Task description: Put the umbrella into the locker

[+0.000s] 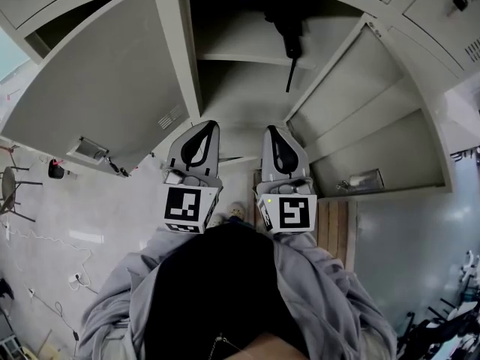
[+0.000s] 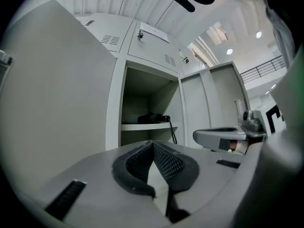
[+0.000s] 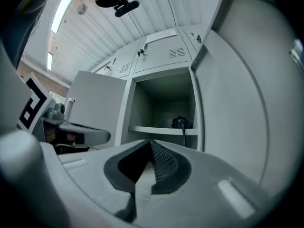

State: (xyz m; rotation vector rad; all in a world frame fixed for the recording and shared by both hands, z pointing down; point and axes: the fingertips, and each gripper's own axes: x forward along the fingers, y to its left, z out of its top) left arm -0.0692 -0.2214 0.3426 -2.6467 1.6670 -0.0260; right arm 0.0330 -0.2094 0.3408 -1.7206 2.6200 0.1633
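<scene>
Left gripper (image 1: 209, 125) and right gripper (image 1: 271, 129) are held side by side, close together and pointed level at the open locker (image 1: 225, 88). Each pair of jaws is seen pressed together at the tips, with nothing caught between the dark ribbed pads. A black umbrella (image 1: 289, 32) is found folded on the shelf (image 1: 240, 55) inside the locker, toward its right side. Its strap (image 1: 291, 73) is seen hanging over the shelf's front edge. It is touched by neither gripper.

The compartment is flanked by two grey doors swung wide, the left door (image 1: 97, 81) and the right door (image 1: 375, 118). Above the opening, a row of closed lockers (image 2: 152, 37) with vent slots is shown. A pale grey floor (image 1: 97, 201) is seen below. White cables (image 1: 52, 240) are trailed across it at the left near a chair (image 1: 11, 190), and a strip of wooden boards (image 1: 335, 231) is laid at the right. Overhead, a white ribbed ceiling (image 2: 142, 4) is lit by round lamps (image 2: 230, 52). Grey sleeves (image 1: 112, 306) are visible at the bottom of the head view.
</scene>
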